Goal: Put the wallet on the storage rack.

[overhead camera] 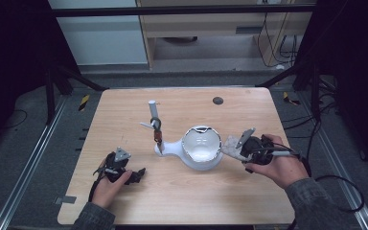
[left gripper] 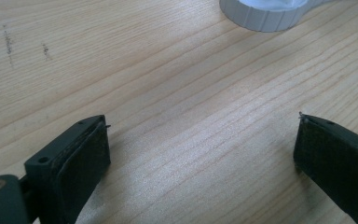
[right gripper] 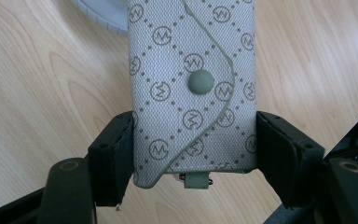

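Left gripper (overhead camera: 141,171): we are resting it low over the bare table (overhead camera: 182,201), jaws spread wide, gripping nothing.
Right gripper (overhead camera: 234,146): we are clamping the grey patterned pouch (right gripper: 193,88) between both jaws.
Pouch: we are holding it just beside the white bowl-shaped stand (overhead camera: 200,147), above the wood.

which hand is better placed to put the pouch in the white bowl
Right. The right tool already clamps the grey patterned snap-button fabric pouch just beside the round white bowl. The left tool is open with nothing in it, low on the wooden table, farther off.
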Demonstrator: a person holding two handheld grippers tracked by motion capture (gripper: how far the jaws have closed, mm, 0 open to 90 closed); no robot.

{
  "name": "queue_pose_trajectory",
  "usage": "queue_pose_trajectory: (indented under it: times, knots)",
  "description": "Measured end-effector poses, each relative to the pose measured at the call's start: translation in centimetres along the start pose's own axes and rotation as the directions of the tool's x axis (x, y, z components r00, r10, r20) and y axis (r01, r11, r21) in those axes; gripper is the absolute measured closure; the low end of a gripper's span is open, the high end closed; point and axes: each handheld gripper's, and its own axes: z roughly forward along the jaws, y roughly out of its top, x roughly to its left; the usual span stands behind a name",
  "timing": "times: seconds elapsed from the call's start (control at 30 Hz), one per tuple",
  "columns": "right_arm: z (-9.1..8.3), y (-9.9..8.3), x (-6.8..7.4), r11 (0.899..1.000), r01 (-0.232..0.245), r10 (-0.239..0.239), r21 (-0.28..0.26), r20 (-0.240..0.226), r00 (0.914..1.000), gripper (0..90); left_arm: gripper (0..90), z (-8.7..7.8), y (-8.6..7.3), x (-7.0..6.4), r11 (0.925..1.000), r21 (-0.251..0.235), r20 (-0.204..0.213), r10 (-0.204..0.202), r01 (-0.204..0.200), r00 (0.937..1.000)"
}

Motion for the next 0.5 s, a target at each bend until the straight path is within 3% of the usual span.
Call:
queue_pose_trajectory:
  times: [0.5]
  knots:
    - [-1.0,2.0,0.1,0.999,0.043,-0.043,-0.012,0.011,0.9990,32.1,2.4,0.0,-0.1,0.0,1.0000,-0.006,0.004,0.001,-0.001,1.0000]
